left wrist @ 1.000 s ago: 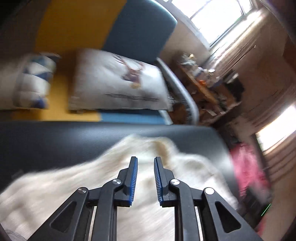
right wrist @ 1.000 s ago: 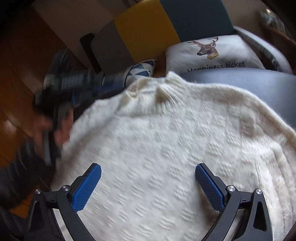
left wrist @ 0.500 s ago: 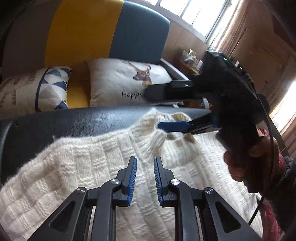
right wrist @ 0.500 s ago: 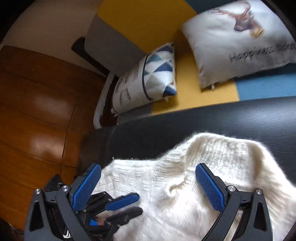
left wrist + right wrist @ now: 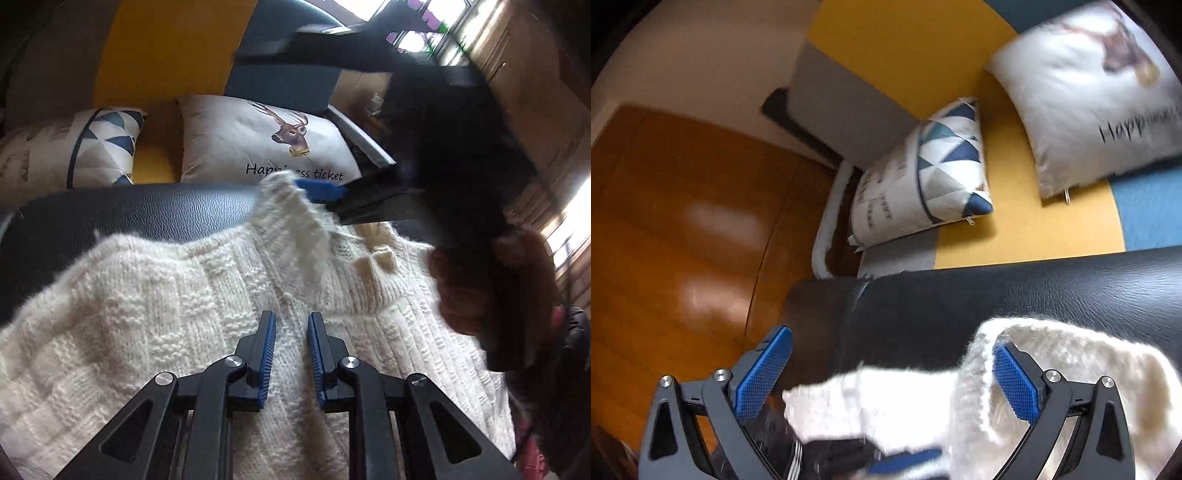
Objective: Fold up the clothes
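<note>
A cream knit sweater lies spread on a black leather surface. My left gripper hovers just above the knit below the neckline, its jaws a narrow gap apart with nothing between them. My right gripper is wide open at the sweater's collar. Its right finger sits inside the collar's curled edge. In the left wrist view its lower finger touches the raised collar tip. A hand holds that gripper.
A sofa in yellow and blue stands behind the black surface, bearing a deer pillow and a triangle-patterned pillow. Wooden floor lies off the left end. Windows and cluttered shelves are at the far right.
The right gripper has come closer to the collar, and the collar tip now stands raised against its lower finger. The left gripper has kept its place and its narrow gap since half a second ago.
</note>
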{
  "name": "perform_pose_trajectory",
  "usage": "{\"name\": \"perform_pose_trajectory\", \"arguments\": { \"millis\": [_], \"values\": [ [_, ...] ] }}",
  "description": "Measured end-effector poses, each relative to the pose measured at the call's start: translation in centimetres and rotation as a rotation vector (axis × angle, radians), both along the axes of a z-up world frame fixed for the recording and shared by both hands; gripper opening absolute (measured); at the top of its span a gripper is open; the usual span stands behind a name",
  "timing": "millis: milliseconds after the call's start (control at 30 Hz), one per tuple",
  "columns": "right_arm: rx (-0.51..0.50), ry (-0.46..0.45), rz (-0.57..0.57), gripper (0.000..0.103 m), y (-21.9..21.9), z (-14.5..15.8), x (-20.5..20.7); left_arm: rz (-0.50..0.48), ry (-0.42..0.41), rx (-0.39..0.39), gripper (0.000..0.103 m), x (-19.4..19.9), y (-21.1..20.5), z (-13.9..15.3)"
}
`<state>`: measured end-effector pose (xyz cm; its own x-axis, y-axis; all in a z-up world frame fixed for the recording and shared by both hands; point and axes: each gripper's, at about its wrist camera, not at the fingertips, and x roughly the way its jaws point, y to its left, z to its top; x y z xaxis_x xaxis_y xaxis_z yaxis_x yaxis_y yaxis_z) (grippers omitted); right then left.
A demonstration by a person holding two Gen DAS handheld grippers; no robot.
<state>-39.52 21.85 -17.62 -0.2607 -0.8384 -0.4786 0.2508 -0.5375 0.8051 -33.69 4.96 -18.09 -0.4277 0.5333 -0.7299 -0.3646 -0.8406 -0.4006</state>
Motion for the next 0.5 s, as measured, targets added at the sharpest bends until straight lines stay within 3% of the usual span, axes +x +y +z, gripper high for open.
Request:
{"name": "perform_pose_trajectory", "arguments": {
  "millis": [133, 233, 300, 333, 500],
  "values": [
    [0.044, 0.038, -0.01, 0.103, 3.7, 1.7, 3.0, 0.003, 0.032, 0.049, 0.018, -1.0, 0.4, 2.0],
    [0.113, 0.009, -0.063, 0.103, 6.6, 0.3, 4.4, 0.011, 0.048, 0.0, 0.018, -2.6, 1.5, 1.9],
    [0.168, -0.04, -0.106, 0.103, 8.0, -1.6, 4.5, 0.048, 0.002, -0.044, 0.018, -4.2, 1.6, 0.7],
    [0.195, -0.063, -0.127, 0.103, 8.7, -2.6, 4.5, 0.061, -0.004, -0.04, 0.018, -4.7, 1.4, 0.3],
    [0.173, 0.008, -0.212, 0.103, 10.3, -3.5, 4.9, 0.106, -0.026, 0.052, 0.013, -5.6, -0.3, -0.9]
  ]
}}
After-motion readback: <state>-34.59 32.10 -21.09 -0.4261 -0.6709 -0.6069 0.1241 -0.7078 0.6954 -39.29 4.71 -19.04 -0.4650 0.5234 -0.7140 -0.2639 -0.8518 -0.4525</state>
